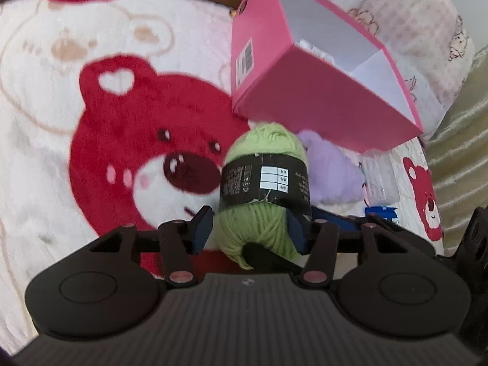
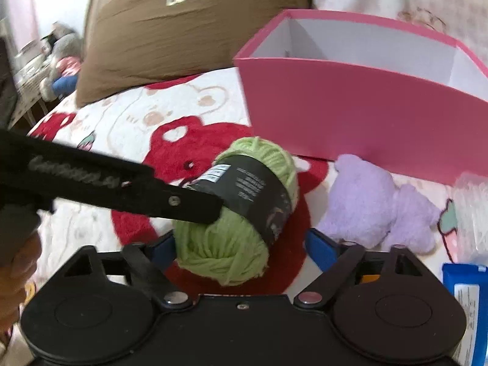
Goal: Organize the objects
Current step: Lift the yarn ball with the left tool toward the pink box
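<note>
A green yarn ball point(image 1: 262, 143) with a black paper band stands tilted on the bear-print blanket point(image 1: 91, 152). My left gripper point(image 1: 248, 230) is shut on its lower half, a blue pad against each side. In the right wrist view the yarn ball point(image 2: 231, 244) sits between the jaws of my right gripper point(image 2: 241, 248), which is open: the left pad is near the yarn and the right pad stands clear of it. One of the left gripper's fingers point(image 2: 189, 202) reaches in from the left onto the band. An open pink box point(image 2: 350, 103) with a white inside stands just behind.
A purple plush toy point(image 2: 375, 207) lies right of the yarn, in front of the pink box point(image 1: 320, 103). A clear plastic bag point(image 2: 472, 213) and a blue packet point(image 2: 466, 299) are at the right edge. A brown pillow point(image 2: 183, 24) lies at the back left.
</note>
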